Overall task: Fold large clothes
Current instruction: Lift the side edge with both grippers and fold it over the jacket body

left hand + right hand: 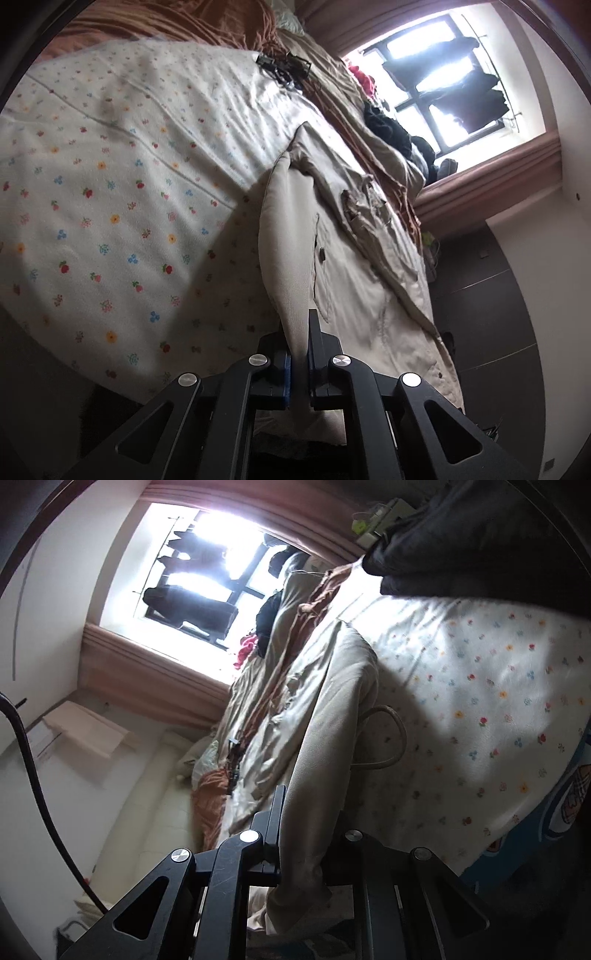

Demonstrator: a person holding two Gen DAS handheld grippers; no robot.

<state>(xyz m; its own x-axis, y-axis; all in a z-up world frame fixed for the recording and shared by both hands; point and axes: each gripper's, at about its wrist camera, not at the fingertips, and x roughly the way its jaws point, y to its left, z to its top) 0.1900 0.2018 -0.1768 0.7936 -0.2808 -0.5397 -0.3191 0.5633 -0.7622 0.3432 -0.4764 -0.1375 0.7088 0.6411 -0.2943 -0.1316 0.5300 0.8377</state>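
Garment (354, 266): plain beige. Bed sheet (110, 192): white, small red, blue and yellow flower print. Blanket (166, 26): rust brown. Curtains (155, 672): dusty pink. Grippers: black.

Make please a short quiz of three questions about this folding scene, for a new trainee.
1. True or false: the left hand-held gripper is shut on the beige coat.
2. Multiple choice: the coat lies on A) a bare wooden floor, B) a floral bedsheet, C) a glass table.
3. Fill in: in the right wrist view, the right hand-held gripper holds a fold of the ____ coat.

Key: 1 true; 2 B; 3 beige.
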